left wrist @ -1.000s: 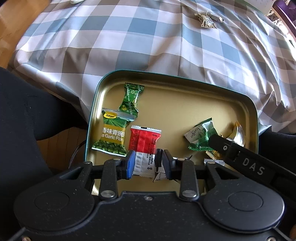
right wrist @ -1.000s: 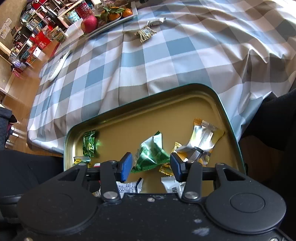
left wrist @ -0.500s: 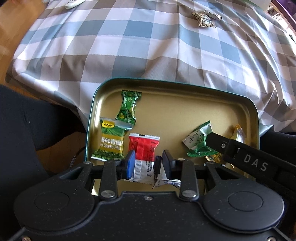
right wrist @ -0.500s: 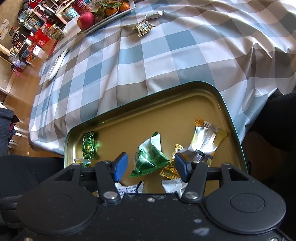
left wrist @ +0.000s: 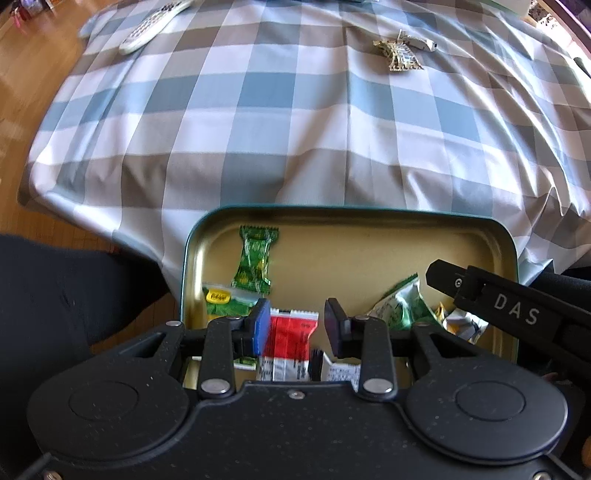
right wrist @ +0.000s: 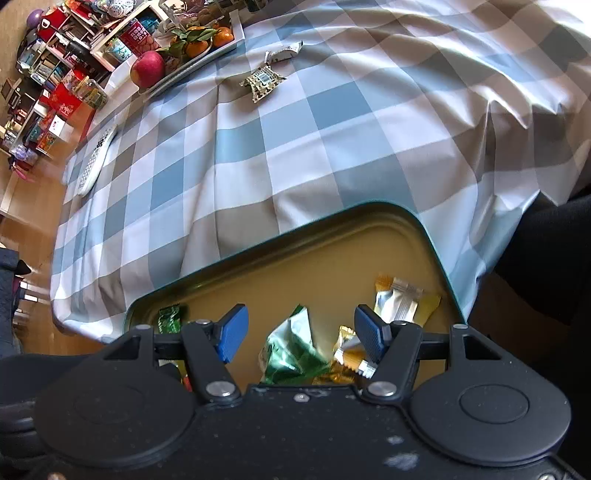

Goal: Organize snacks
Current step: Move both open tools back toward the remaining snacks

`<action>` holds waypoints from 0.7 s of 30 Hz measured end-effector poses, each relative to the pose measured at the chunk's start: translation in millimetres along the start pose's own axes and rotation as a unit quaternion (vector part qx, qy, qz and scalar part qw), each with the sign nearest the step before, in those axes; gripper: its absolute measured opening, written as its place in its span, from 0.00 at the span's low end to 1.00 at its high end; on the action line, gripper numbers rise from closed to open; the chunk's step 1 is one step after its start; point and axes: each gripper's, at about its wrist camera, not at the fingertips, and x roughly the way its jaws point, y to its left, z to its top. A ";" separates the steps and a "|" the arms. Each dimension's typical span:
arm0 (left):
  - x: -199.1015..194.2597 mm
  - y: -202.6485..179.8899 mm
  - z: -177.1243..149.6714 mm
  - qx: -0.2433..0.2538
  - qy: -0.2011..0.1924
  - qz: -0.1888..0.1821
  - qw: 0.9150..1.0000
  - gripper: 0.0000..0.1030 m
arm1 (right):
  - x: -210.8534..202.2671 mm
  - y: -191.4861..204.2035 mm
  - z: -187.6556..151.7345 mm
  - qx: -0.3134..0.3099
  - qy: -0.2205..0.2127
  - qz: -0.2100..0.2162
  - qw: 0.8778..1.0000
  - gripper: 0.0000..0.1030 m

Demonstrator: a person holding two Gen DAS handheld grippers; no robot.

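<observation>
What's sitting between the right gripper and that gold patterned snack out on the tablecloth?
Nothing visible blocks it. Past the tin's far rim lies only bare checked tablecloth up to the gold patterned snack. The right gripper is open, above the snacks in the tin. The remote and fruit tray lie off to the left.

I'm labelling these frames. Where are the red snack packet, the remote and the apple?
red snack packet (left wrist: 290,334), left wrist view, middle of its red upper half
remote (left wrist: 153,26), left wrist view, middle of its keypad
apple (right wrist: 147,69), right wrist view, centre of its red skin
</observation>
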 end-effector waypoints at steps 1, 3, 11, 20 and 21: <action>-0.5 -1.0 2.3 0.000 -0.003 0.003 1.000 0.42 | 0.6 0.2 2.6 -0.002 0.002 0.000 1.000 0.65; -1.5 -2.3 7.9 0.001 -0.008 0.007 1.000 0.42 | 1.7 1.0 8.6 -0.008 0.004 -0.003 1.000 0.65; -1.9 -5.4 38.3 0.000 -0.029 0.013 0.999 0.42 | 9.7 0.6 39.1 -0.023 0.010 -0.024 0.999 0.65; 17.7 -4.3 95.0 0.006 -0.012 0.010 1.000 0.43 | 29.2 -6.4 82.6 -0.017 0.024 -0.043 0.999 0.66; 20.7 -3.6 101.2 0.006 -0.007 0.007 1.000 0.43 | 31.5 -6.5 87.6 -0.017 0.026 -0.045 0.998 0.66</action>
